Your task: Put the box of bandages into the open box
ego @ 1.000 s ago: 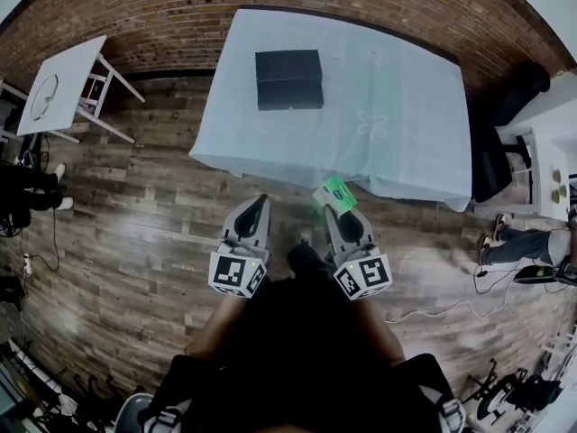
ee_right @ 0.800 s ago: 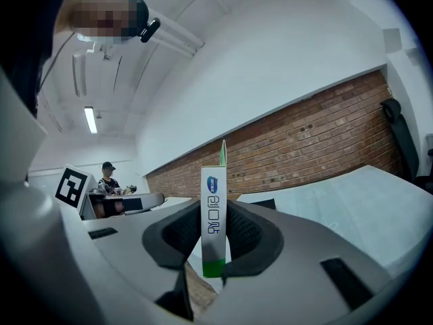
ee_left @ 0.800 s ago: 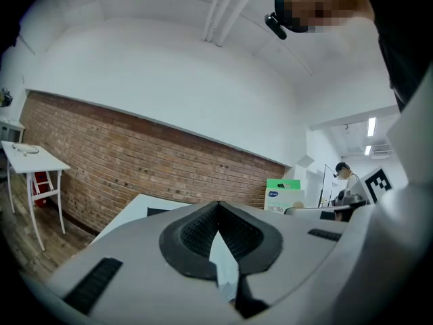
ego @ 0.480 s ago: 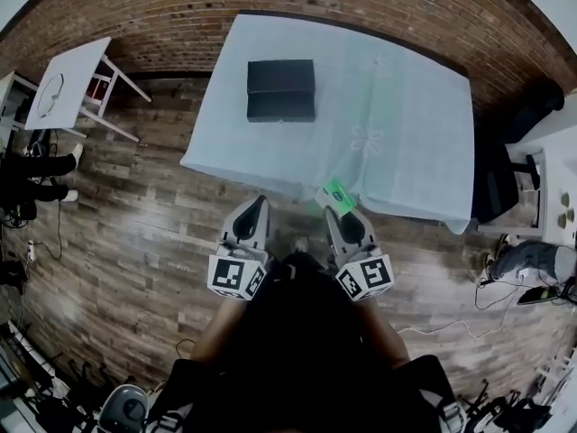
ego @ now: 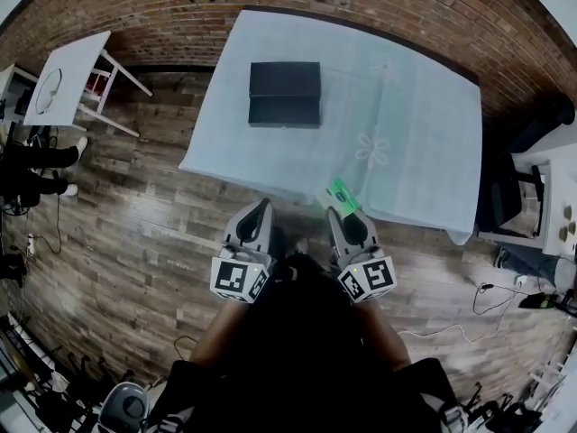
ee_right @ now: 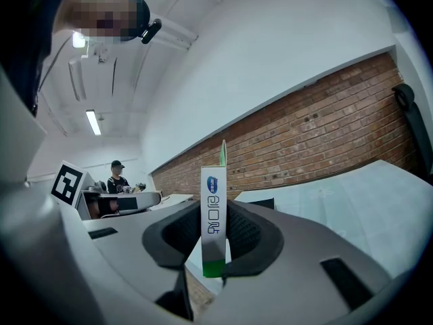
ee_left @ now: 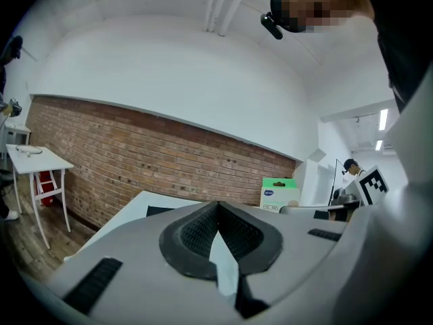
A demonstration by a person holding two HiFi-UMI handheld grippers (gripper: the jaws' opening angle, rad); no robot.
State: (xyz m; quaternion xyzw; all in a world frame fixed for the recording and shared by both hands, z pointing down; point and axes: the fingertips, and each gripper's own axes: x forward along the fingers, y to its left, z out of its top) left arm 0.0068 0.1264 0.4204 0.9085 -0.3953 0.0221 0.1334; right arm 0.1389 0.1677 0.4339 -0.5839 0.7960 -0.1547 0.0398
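The wood floor (ego: 135, 242) fills most of the head view, with a brick wall (ego: 180, 16) running across from 10 to 2 o'clock. A table (ego: 406, 106) under a pale cloth stands at 12 o'clock from the person (ego: 297, 350), whose dark clothing fills the 6 o'clock part of the view. A small white side table (ego: 68, 75) stands at 10 o'clock, well apart from the big one. Another person (ee_right: 116, 175) in a cap shows far off in the right gripper view.

The black box (ego: 285, 94) lies open on the table, toward its 11 o'clock part, its two halves side by side.

Both grippers are held over the floor, just short of the table's near edge and pointing to 12 o'clock. The left gripper (ego: 261, 207) is at 11 o'clock from the person. In its own view its jaws meet at the tips and nothing is between them (ee_left: 218, 212). The right gripper (ego: 339, 211) is at 1 o'clock, near the left one but not touching it. Its jaws are clamped on the bandage box (ee_right: 213, 212), which stands upright and edge-on between the pads.

In the head view the bandage box (ego: 340, 193), green and white, sticks out of the right gripper's tip at 12 o'clock, over the table's near edge. It is well apart from the black box, which lies at 11 o'clock from it. The left gripper view also catches it at 2 o'clock (ee_left: 279, 193).
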